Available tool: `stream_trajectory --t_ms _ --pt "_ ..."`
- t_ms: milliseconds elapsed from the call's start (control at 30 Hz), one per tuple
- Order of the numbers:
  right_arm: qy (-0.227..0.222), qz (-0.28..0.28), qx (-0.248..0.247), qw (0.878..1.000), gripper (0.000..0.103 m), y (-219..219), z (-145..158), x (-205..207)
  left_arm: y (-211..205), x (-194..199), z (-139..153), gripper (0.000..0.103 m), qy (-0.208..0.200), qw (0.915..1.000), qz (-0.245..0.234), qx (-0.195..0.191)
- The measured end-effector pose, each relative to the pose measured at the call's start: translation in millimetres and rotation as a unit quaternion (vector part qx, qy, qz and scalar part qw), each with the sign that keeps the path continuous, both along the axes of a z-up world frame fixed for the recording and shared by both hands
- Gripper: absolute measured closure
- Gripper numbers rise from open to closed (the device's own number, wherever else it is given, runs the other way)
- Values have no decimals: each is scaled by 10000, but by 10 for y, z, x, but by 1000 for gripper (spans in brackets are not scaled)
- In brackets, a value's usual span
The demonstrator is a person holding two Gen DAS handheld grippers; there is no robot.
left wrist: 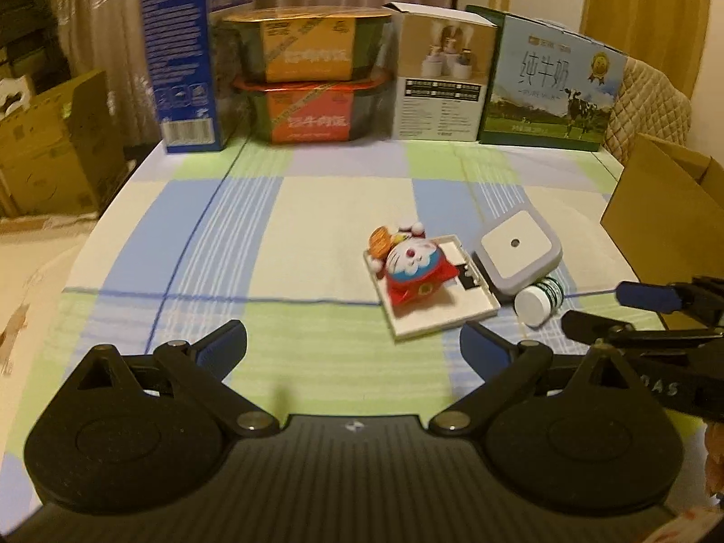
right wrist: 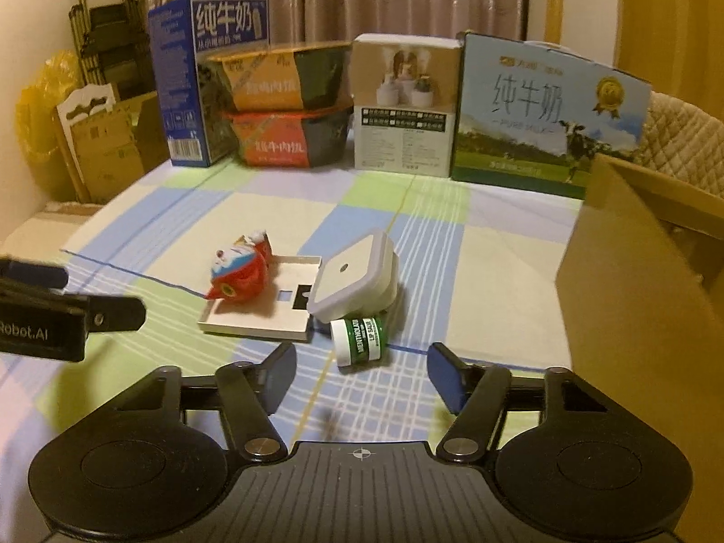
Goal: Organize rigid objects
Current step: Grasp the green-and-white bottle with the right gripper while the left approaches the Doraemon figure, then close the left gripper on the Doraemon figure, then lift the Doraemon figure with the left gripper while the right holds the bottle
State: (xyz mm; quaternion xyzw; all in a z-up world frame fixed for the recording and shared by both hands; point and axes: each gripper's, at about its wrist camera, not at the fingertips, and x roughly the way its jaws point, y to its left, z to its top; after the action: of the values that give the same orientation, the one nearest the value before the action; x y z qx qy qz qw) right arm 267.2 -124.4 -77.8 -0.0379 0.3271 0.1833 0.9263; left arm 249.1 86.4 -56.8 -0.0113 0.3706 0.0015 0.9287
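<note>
A red and blue cat figurine (left wrist: 414, 271) (right wrist: 242, 269) lies on a flat white plate (left wrist: 441, 316) (right wrist: 267, 312) on the checked tablecloth. A grey and white square device (left wrist: 518, 251) (right wrist: 357, 278) leans on the plate's right edge. A small green jar with a white lid (left wrist: 538, 301) (right wrist: 359, 339) lies on its side in front of it. My left gripper (left wrist: 353, 346) is open and empty, short of the plate. My right gripper (right wrist: 362, 373) is open and empty, just short of the jar. The right gripper's fingers also show in the left wrist view (left wrist: 647, 296).
An open cardboard box (right wrist: 642, 298) (left wrist: 665, 221) stands at the right. Along the table's far edge stand a blue milk carton (right wrist: 208, 81), two stacked food bowls (right wrist: 289, 104), a white box (right wrist: 405, 104) and a milk case (right wrist: 547, 113). Cardboard boxes (left wrist: 50, 145) sit left of the table.
</note>
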Motion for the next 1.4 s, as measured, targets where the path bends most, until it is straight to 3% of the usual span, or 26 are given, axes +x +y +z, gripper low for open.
stream_trajectory --t_ms 367,467,533,767,1067,1133,1400 --pt "102 86 -28 9999 59 122 -335 387 -42 334 -164 12 52 9998 -62 -197" --pt "92 70 -17 9999 71 128 -385 417 -78 380 -192 14 29 9998 -108 -150" --pt "96 49 -7 9999 74 122 -393 419 -108 411 -205 14 18 9998 -129 -178" --pt "117 -436 54 9990 75 -73 -369 276 -290 560 -241 19 -126 9997 -192 -115" --pt "229 -584 107 9980 75 -266 -337 159 -390 770 -362 48 -186 9998 25 51" --pt "239 -589 118 9979 75 -290 -326 146 -395 771 -383 62 -155 9998 35 92" --pt "302 -577 212 9977 75 -363 -242 12 -373 466 -332 63 28 10000 -17 45"
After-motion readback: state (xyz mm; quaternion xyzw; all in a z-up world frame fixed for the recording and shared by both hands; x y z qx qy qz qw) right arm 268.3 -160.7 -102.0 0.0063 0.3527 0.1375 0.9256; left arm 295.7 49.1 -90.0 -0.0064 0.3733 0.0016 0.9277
